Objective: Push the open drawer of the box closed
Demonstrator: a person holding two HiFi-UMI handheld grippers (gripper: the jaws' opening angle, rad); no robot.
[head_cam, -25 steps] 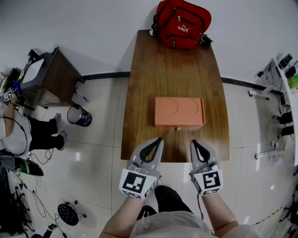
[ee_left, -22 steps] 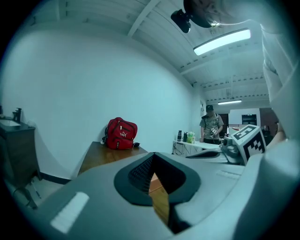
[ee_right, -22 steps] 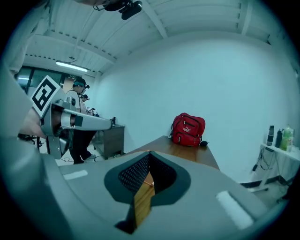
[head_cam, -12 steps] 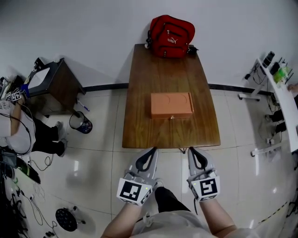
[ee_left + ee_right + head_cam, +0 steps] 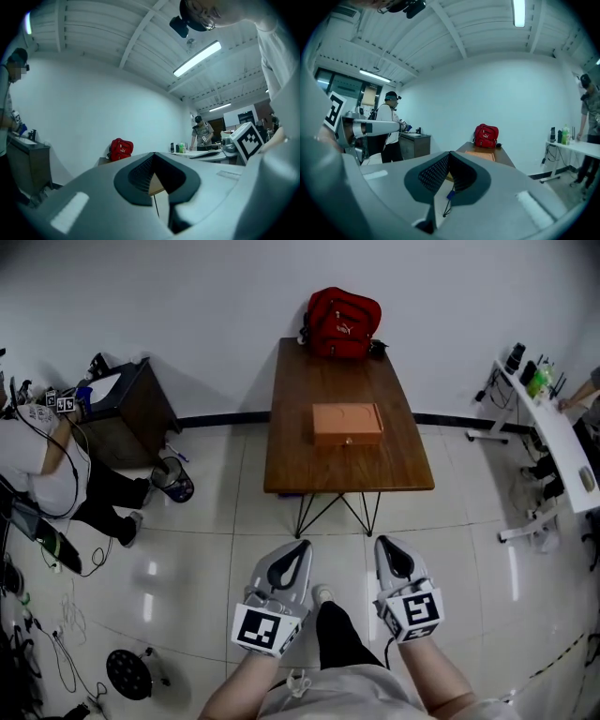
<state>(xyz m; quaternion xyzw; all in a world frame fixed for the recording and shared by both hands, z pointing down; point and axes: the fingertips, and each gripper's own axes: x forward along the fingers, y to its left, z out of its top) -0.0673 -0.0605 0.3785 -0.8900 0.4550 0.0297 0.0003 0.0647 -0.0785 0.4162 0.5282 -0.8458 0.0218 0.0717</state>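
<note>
The orange box [image 5: 347, 418] lies broadside, drawer front toward them, well ahead between the left gripper [image 5: 301, 547] and right gripper [image 5: 382, 544], fingers pinched together, empty.

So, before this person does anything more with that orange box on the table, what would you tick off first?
1. Drawer pushed in: the front of the box looks flush, with only its knob sticking out. Ok.
2. Left gripper free: jaws together, nothing between them. Ok.
3. Right gripper free: jaws together, nothing between them. Ok.
4. Grippers within reach of the box: both hang over the floor, short of the table. Not ok.
5. Red backpack out of the way: it sits at the far end, apart from the box. Ok.
</note>
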